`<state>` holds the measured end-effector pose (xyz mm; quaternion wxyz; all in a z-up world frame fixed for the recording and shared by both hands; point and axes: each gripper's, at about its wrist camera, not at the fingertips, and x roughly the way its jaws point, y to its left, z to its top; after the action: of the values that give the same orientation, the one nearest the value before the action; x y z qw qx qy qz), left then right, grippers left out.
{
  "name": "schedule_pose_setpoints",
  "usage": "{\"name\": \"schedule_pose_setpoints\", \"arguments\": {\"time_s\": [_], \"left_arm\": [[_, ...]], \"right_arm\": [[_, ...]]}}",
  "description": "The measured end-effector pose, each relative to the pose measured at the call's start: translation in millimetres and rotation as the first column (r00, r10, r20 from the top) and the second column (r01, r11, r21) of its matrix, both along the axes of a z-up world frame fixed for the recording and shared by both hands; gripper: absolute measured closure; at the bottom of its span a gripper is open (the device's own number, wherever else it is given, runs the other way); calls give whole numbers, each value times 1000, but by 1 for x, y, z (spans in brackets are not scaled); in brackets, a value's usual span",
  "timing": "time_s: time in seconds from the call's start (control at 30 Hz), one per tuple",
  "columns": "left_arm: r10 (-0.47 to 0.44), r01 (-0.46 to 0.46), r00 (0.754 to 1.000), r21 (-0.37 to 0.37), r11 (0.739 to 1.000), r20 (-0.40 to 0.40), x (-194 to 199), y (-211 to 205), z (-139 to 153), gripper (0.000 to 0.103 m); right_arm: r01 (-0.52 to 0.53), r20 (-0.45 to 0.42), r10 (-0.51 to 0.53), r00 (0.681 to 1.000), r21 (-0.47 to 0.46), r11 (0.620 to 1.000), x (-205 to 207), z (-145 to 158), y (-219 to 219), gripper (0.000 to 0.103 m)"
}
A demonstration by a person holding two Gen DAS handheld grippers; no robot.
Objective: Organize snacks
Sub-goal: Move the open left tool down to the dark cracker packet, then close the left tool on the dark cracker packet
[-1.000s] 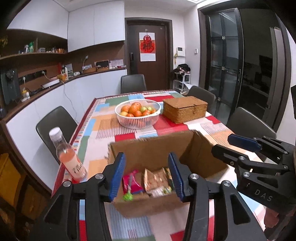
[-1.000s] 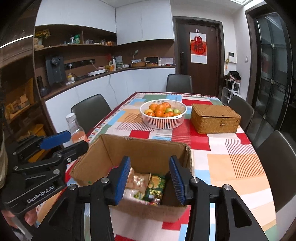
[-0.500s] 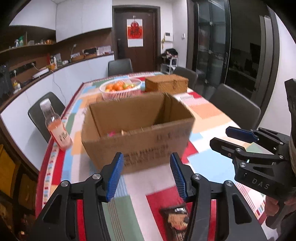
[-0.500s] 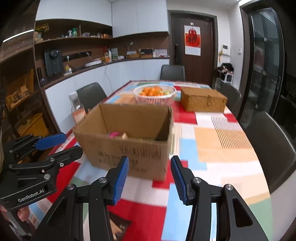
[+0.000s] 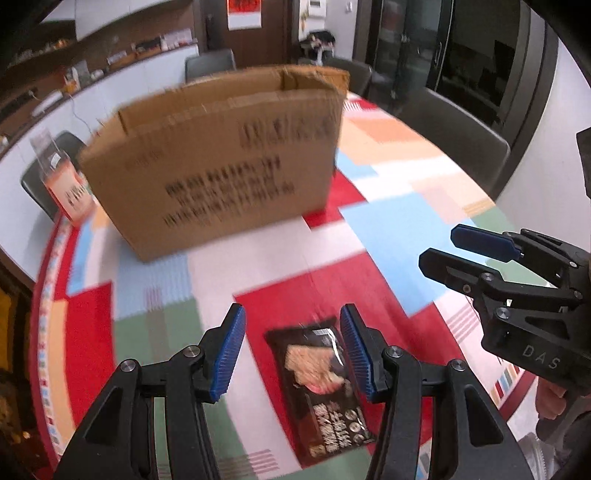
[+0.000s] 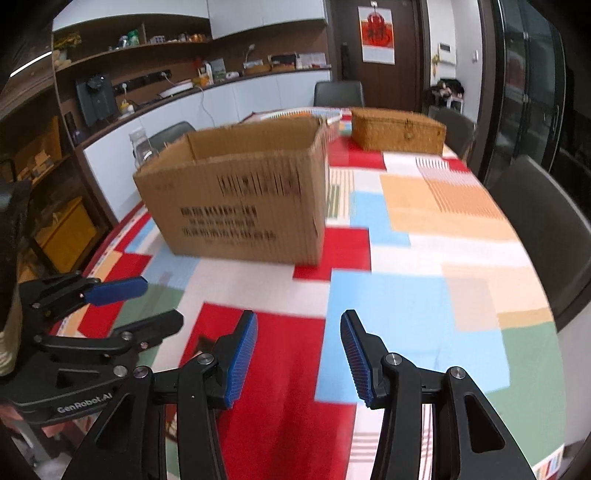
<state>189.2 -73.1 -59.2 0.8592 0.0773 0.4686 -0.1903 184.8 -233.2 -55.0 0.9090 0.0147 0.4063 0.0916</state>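
Hanging over a dark snack pack [image 5: 321, 384] on the near bench [image 5: 388, 221], the left gripper [image 5: 291, 349] is spread wide to fit round it. The right gripper [image 6: 298, 360] waits released, holding nothing. The box [image 5: 221, 166] sits farther back, ready for snacks.

the right gripper [image 5: 476, 251] carries the white letters "das" on its black body, and the left gripper [image 6: 129, 302] carries "genrobot.ai" on its side. the cardboard box [image 6: 243, 199] has rows of black print on its front, too blurred to read. the dark snack packet [image 5: 321, 384] bears pale characters near its lower end, also unreadable, and the red door poster [image 6: 376, 35] shows a dark sign that cannot be made out.
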Motion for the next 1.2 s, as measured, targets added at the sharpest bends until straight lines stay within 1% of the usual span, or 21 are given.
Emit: {"name": "schedule_pose_setpoints", "arguments": {"time_s": [0.07, 0.17, 0.23, 0.37, 0.47, 0.57, 0.67, 0.73, 0.97, 1.03, 1.1, 1.2], "left_arm": [[-13, 14, 999, 4, 1000, -44, 0, -5, -12, 51], [-24, 26, 996, 20, 999, -83, 0, -12, -25, 51], [-29, 32, 993, 17, 999, -114, 0, -16, -34, 51], [-26, 30, 989, 27, 999, -143, 2, -21, -48, 51], [-20, 27, 990, 53, 998, -139, 3, -25, -52, 49], [-8, 18, 992, 80, 997, -125, 4, -26, -54, 48], [17, -6, 993, 97, 995, -116, 6, -24, -54, 46], [22, -9, 992, 102, 995, -124, 7, -23, -57, 43], [24, -7, 990, 120, 993, -142, 11, -29, -69, 43], [21, -6, 990, 109, 994, -141, 11, -29, -69, 45], [16, -2, 989, 96, 995, -146, 12, -29, -69, 51], [8, 4, 990, 87, 996, -144, 12, -27, -69, 52]], "right_arm": [[9, -20, -9, 1000, 7, 1000, -4, -7, -1, 55], [31, -60, -29, 998, 27, 999, -8, -21, -7, 55], [46, -87, -44, 995, 31, 998, -9, -30, -11, 55], [66, -129, -63, 990, 22, 998, -12, -44, -17, 55], [75, -146, -72, 987, 18, 997, -14, -51, -21, 55], [80, -167, -73, 983, 36, 996, -13, -57, -24, 55], [76, -181, -67, 981, 46, 996, -12, -60, -23, 55], [72, -185, -62, 981, 47, 996, -11, -61, -22, 55], [61, -206, -48, 977, 57, 997, -10, -67, -19, 55], [64, -211, -51, 976, 55, 996, -9, -68, -19, 55], [65, -214, -52, 975, 57, 996, -8, -68, -19, 55], [64, -218, -50, 975, 60, 996, -7, -68, -17, 55]]}}
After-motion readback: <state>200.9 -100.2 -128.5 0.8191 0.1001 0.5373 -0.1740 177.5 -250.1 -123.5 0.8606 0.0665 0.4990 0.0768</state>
